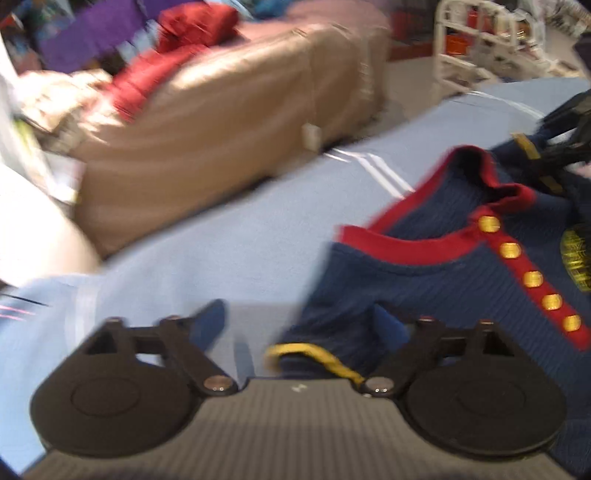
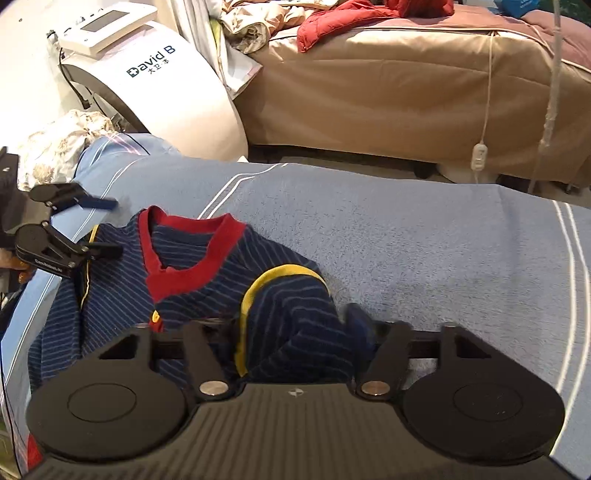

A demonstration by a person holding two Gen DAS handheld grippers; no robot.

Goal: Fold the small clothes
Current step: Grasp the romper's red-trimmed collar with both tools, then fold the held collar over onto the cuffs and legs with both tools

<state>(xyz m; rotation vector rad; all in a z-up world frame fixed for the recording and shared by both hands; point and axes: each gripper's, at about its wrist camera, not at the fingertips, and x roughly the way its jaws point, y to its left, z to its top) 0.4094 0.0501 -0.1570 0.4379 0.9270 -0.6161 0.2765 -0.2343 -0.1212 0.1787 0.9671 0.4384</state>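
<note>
A small navy striped top [image 2: 192, 273] with a red collar, yellow buttons and yellow-edged sleeves lies on a light blue towel [image 2: 424, 236]; it also shows in the left wrist view [image 1: 443, 280]. My left gripper [image 1: 299, 325] is open, its fingers [image 1: 210, 321] spread on either side of the yellow-cuffed sleeve end [image 1: 314, 358]; it also shows at the left of the right wrist view [image 2: 107, 225]. My right gripper [image 2: 295, 332] is open, with the other sleeve [image 2: 291, 306] bunched between its fingers; it shows at the right edge of the left wrist view [image 1: 565, 140].
A tan bed [image 2: 388, 85] with a red jacket [image 2: 343, 22] stands beyond the towel. A white machine [image 2: 155, 81] stands at the back left. A white switch [image 2: 479, 157] hangs on a cord off the bed. A white rack [image 1: 491, 44] stands far right.
</note>
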